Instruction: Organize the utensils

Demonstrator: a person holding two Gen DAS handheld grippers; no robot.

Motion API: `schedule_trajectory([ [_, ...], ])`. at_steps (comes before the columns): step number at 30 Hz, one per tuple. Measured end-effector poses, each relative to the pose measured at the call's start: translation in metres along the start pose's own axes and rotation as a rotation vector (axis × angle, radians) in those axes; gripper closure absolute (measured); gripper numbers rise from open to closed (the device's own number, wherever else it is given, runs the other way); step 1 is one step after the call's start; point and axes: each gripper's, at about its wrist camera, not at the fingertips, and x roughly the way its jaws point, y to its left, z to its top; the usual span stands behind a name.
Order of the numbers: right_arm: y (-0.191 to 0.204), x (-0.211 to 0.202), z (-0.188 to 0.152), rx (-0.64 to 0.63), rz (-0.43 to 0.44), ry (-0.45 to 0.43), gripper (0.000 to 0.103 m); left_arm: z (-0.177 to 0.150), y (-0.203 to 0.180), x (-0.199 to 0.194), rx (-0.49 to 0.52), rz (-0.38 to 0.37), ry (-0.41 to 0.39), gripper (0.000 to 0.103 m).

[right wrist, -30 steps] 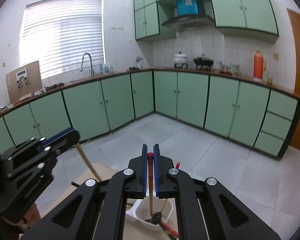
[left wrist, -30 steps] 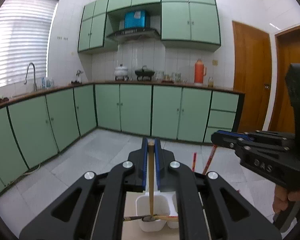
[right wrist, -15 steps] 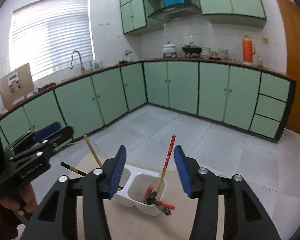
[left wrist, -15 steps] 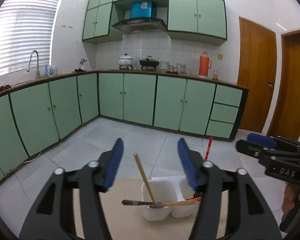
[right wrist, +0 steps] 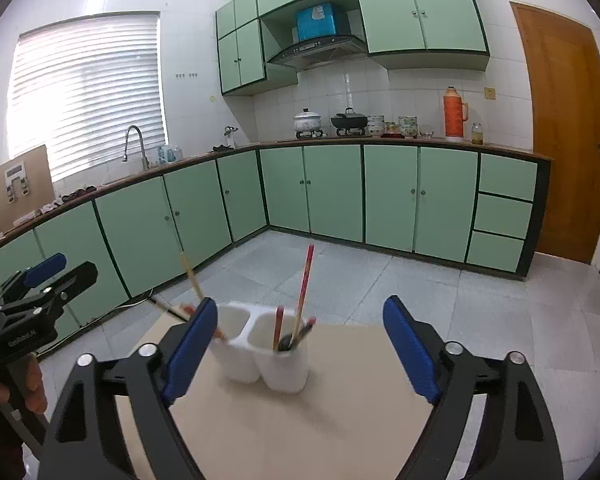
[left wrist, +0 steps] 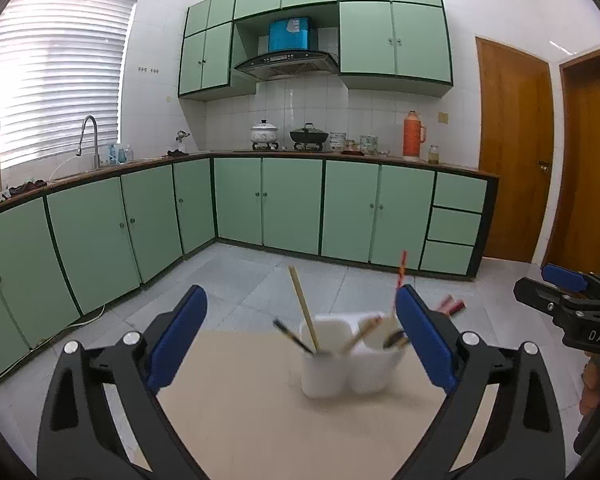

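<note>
A white two-compartment holder [left wrist: 352, 360] [right wrist: 260, 356] stands on the beige table top [left wrist: 260, 420] [right wrist: 320, 420]. A wooden chopstick [left wrist: 304, 316] [right wrist: 190, 276] leans in one compartment and a red chopstick [right wrist: 306, 284] [left wrist: 401, 270] in the other, with several dark and red utensils beside them. My left gripper [left wrist: 302, 338] is back from the holder, its jaws opening wide with nothing held between the pads. My right gripper [right wrist: 300, 350] is likewise opening and holds nothing. Each gripper shows at the edge of the other's view, the right gripper [left wrist: 572, 304] and the left gripper [right wrist: 40, 292].
The table's far edge runs just behind the holder, with grey tiled floor [right wrist: 380, 272] beyond. Green base cabinets [left wrist: 292, 204] line the far walls, and wooden doors [left wrist: 512, 148] stand at the right. A hand [right wrist: 24, 388] grips the left gripper's handle.
Both grippers went from shut to wide open, letting go of the wooden and the red chopstick, which now lean in the holder. Both grippers drew back from the holder.
</note>
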Motion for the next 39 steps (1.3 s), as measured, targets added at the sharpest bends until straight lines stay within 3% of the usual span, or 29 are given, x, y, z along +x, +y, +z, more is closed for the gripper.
schedule_trajectory([
  [5,0.004,-0.021,-0.021,0.016,0.009,0.025,0.006,-0.019,-0.004,-0.028,0.0,-0.001,0.015,0.006],
  [13,0.029,-0.048,-0.037,-0.031,0.06,0.04,0.006,-0.038,-0.016,-0.063,0.029,-0.021,0.04,0.006],
  [26,0.045,-0.092,-0.034,-0.055,0.091,-0.017,0.006,-0.042,-0.028,-0.114,0.059,-0.035,-0.01,0.006],
  [39,0.059,-0.108,-0.042,-0.074,0.101,-0.028,0.006,-0.046,-0.025,-0.132,0.034,-0.022,-0.018,0.006],
])
